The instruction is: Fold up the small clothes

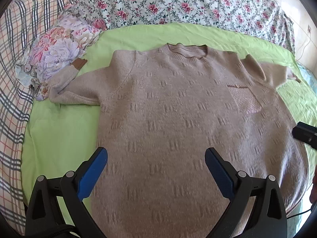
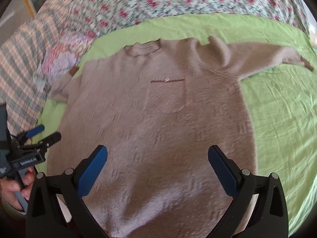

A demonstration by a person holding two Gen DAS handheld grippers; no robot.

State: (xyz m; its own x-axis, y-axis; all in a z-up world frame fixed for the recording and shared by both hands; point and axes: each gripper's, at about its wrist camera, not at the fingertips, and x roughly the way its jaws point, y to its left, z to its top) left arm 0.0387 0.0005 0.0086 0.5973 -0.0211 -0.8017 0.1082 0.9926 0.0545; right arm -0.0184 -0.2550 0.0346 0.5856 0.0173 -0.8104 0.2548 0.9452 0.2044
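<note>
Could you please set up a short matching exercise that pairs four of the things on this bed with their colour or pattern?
Things:
1. Knitted crew-neck sweater
2. Flat bed sheet under the sweater
3. Sleeve cuff by the small pillow
4. Large quilt beyond the sweater's collar

Descriptions:
A. Light green
B. White with pink flowers
C. Beige
D. Brown

Pairs: 1-C, 2-A, 3-D, 4-B

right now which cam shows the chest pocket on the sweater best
The right wrist view: the chest pocket sits near the centre, its dark top edge and outline clear. In the left wrist view it lies off to the right on the sweater, fainter and skewed.
</note>
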